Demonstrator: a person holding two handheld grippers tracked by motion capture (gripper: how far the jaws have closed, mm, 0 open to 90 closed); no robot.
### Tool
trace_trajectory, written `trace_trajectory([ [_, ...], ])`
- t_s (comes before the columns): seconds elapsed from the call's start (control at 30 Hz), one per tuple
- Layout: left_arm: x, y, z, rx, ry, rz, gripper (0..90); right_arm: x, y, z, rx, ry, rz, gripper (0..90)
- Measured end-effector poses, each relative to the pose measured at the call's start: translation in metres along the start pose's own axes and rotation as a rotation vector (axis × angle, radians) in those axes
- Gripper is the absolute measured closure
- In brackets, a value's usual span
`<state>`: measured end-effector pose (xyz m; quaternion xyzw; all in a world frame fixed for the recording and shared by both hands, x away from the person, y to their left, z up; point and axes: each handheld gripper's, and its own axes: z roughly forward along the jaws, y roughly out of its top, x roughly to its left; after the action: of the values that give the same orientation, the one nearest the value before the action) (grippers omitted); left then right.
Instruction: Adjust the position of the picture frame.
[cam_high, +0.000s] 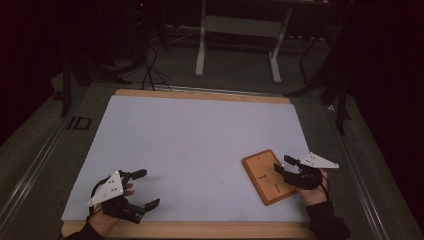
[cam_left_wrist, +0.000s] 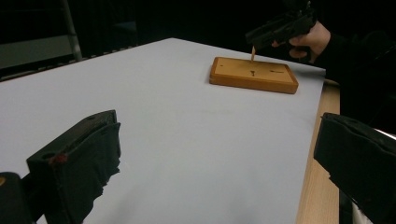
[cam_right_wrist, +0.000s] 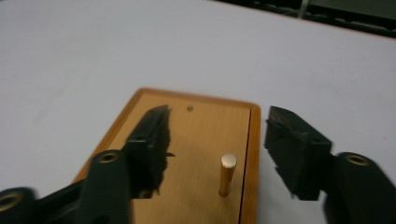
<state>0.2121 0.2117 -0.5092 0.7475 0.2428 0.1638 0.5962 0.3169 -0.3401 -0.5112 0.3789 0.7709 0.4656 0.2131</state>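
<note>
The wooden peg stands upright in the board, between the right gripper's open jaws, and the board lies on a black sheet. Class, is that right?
Not quite: the sheet is white, as the high view shows. The wooden peg does stand upright in the board, between the right gripper's open jaws.

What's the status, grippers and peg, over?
Right gripper open, jaws either side of the upright wooden peg, pads not on it. Peg stands in the wooden board. Left gripper open, idle over the white sheet. Nothing in the way.
</note>
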Motion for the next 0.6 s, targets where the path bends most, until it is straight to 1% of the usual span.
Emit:
trace_trajectory([
  [0.03, 0.000, 0.000, 0.000, 0.001, -0.001, -0.001, 0.8, 0.000, -0.002, 0.002, 0.016, -0.002, -0.003, 46.3],
  [0.1, 0.000, 0.000, 0.000, 0.001, -0.002, -0.003, 0.9, 0.000, -0.005, 0.004, 0.026, -0.002, 0.001, 48.7],
  [0.13, 0.000, 0.000, 0.001, 0.001, -0.003, -0.005, 0.8, -0.001, -0.006, 0.004, 0.032, 0.004, 0.009, 52.1],
  [0.23, 0.000, 0.000, 0.001, 0.003, -0.004, -0.004, 0.8, -0.002, -0.008, 0.005, 0.042, 0.004, 0.015, 55.6],
  [0.33, 0.000, -0.001, 0.001, 0.005, -0.004, -0.005, 0.9, -0.003, -0.011, 0.006, 0.049, 0.004, 0.023, 57.3],
  [0.5, 0.000, -0.001, 0.001, 0.006, -0.005, -0.005, 0.9, -0.003, -0.017, 0.006, 0.069, 0.005, 0.025, 67.0],
  [0.6, 0.000, -0.001, 0.001, 0.008, -0.005, -0.004, 0.9, -0.004, -0.020, 0.007, 0.075, 0.003, 0.031, 69.8],
])
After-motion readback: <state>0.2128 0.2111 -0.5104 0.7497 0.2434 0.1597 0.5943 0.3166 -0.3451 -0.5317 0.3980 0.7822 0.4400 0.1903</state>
